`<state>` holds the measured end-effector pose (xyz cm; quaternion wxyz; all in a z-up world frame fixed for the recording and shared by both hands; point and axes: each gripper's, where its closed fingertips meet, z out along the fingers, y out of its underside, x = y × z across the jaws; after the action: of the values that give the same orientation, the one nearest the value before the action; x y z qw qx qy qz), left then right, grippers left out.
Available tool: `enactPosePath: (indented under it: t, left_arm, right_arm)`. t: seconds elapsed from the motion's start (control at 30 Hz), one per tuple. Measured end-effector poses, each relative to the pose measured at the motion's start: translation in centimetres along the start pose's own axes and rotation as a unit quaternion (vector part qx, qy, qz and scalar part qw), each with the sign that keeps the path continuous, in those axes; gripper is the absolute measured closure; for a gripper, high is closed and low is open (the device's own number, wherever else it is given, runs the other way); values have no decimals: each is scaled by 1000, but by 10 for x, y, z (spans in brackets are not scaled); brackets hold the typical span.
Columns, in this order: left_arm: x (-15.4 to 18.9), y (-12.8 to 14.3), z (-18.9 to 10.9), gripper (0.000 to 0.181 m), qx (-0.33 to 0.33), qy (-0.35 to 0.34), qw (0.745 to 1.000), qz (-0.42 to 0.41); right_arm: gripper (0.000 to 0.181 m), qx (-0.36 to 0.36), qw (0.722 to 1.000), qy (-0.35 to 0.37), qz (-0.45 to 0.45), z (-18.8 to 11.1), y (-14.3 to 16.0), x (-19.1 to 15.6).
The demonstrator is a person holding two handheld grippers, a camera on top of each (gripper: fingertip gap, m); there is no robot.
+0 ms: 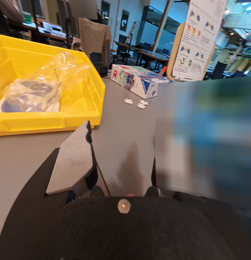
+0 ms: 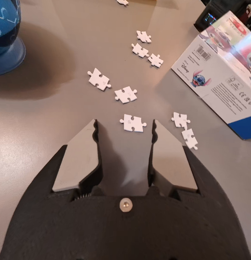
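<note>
Here, Puzzle pieces: nine white pieces [image 2: 132, 122] lie flat and blank side up on the grey table [image 2: 65, 126] in the right wrist view, a tenth cut off at the top edge; each has the usual knobs and notches; two more white pieces [image 1: 141, 103] show far off in the left wrist view.
Right gripper: the right gripper [image 2: 125, 121] points down at the table with its two grey, wedge-shaped fingers [image 2: 82, 152] spread wide and nothing between them; one piece lies just ahead of the gap, a pair just beside the outer finger.
Left gripper: the left gripper [image 1: 122, 126] is held low and nearly level over the table; only one grey finger [image 1: 75, 159] shows, the other hidden behind a blurred patch; the gap from that finger to the patch is wide and bare, so the claw stands wide.
Box: one glossy cardboard box [image 2: 220, 67], printed in colours, lies on its side near the pieces; seen also in the left wrist view [image 1: 136, 81].
Ball: one blue ball [image 2: 5, 21] on a round blue stand [image 2: 10, 59], well apart from the pieces.
Bin: one yellow plastic bin [image 1: 79, 122] beside the left gripper, holding crumpled clear plastic bags [image 1: 44, 87].
Sheet: one upright printed sheet [image 1: 195, 42] on a pale board behind the box.
</note>
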<state>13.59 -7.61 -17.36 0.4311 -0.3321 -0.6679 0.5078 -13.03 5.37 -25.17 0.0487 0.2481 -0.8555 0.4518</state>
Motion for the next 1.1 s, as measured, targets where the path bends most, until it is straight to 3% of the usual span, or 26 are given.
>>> enactPosePath:
  t: [0.13, 0.23, 0.33, 0.5, 0.63, 0.87, 1.0, 1.1]
  left_arm:
    - [17, 3, 1, 89, -7, 34, 999, 40]
    - [25, -4, -6, 96, 23, 48, 997, 63]
    - [40, -8, -15, 131, 50, 80, 991, 93]
    - [64, -9, -27, 152, 84, 127, 978, 146]
    - [76, -7, -34, 124, 87, 172, 970, 147]
    - [100, 11, -40, 101, 42, 242, 955, 168]
    - [112, 43, -35, 82, -76, 268, 944, 179]
    - [116, 61, -28, 77, -125, 260, 934, 210]
  right_arm:
    - [120, 8, 999, -14, -28, 9, -9, -7]
    - [121, 15, 998, -38, -37, 14, -16, -13]
    - [138, 20, 996, -71, -45, 21, -21, -19]
    - [119, 42, 986, -146, -62, 21, -31, -38]
    - [121, 91, 978, -176, -67, 7, -43, -50]
    - [111, 157, 945, -277, -79, -28, -56, -93]
    - [109, 196, 936, -271, -114, -40, -64, -108]
    - [114, 211, 929, -278, -121, -44, -66, -111]
